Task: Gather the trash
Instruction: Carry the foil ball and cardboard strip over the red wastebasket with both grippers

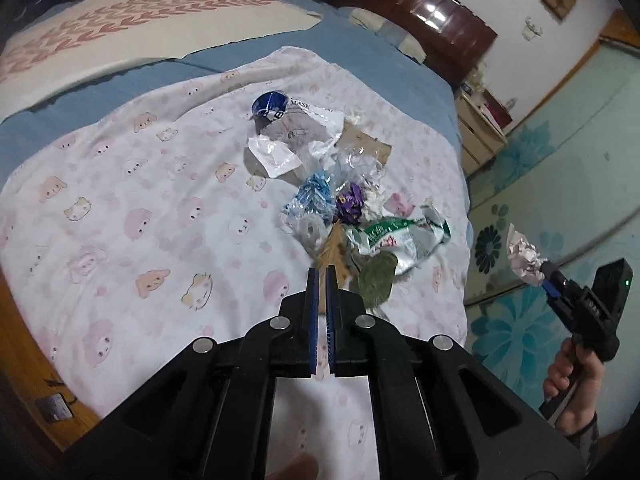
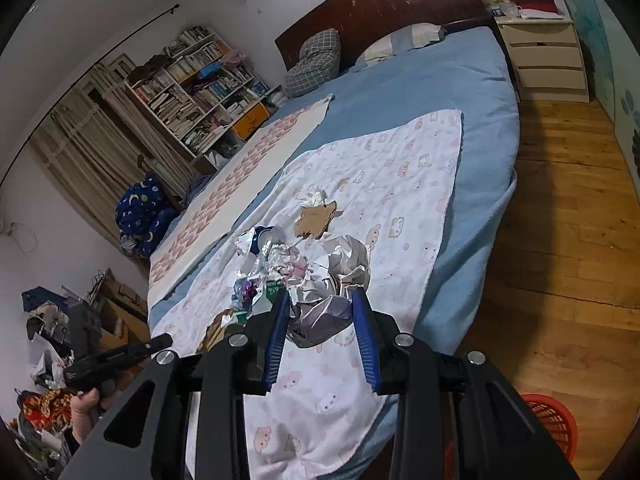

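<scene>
1. Off the bed's right edge, the right gripper (image 1: pixel 541 276) pinches a crumpled white paper ball (image 1: pixel 523 257), likely bound for the red plastic basket (image 2: pixel 551 420) on the floor.
2. Over the near sheet, the left gripper (image 1: pixel 322 276) hovers pressed together, empty.
3. Remaining mixed wrappers (image 1: pixel 340 184) lie heaped on the pink cartoon-print sheet (image 1: pixel 120 216), probably to protect the bed.

bed sheet (image 2: pixel 460 92): plain blue
cloth (image 1: pixel 120 200): white, printed with pink and tan cartoon animal faces
runner (image 1: pixel 132 20) at the bed's far edge: cream with pink leaf chevrons
crumpled wrapper (image 2: pixel 320 276) between blue pads (image 2: pixel 366 340): silvery white
basket (image 2: pixel 554 420): red
headboard (image 2: pixel 380 4): dark red-brown
pillow (image 2: pixel 316 60): grey check
</scene>
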